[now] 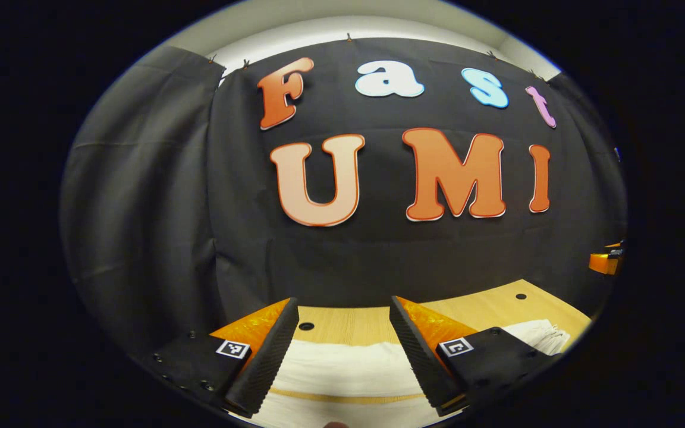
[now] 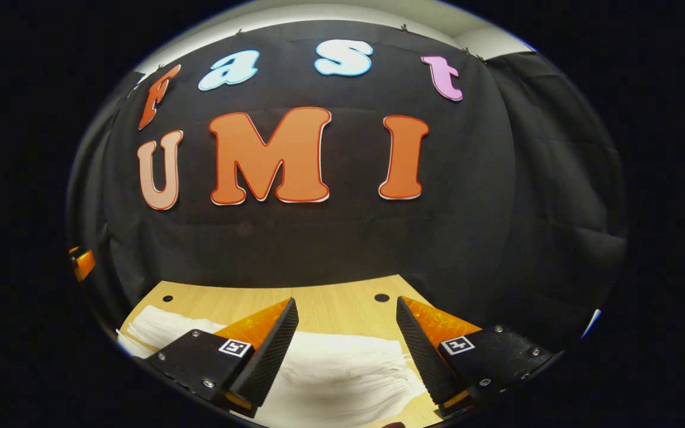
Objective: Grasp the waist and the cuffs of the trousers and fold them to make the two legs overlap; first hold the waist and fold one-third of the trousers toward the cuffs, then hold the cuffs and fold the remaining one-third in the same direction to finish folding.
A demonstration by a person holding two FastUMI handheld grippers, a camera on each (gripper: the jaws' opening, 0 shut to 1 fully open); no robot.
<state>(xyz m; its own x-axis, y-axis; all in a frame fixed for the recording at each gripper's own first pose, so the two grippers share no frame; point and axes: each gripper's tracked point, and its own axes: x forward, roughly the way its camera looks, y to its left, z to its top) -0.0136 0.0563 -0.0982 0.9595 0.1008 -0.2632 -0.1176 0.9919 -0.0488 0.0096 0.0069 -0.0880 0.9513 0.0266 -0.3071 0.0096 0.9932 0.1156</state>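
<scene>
Item: white soft cotton trousers [image 1: 342, 368], flat on the pale wooden tabletop [image 1: 485, 306], below both tools. Light, limp, likely to sag; best pinched at waist and cuff edges. Left tool [image 1: 342, 351] and right tool [image 2: 345, 351]: jaws apart, empty.

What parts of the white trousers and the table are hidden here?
- Left gripper view: the trousers run under the open left gripper and off the bottom edge; waist or cuffs cannot be told.
- Right gripper view: the right gripper, open, covers parts of the trousers.
- Both views: the wooden table is cut off below.
</scene>
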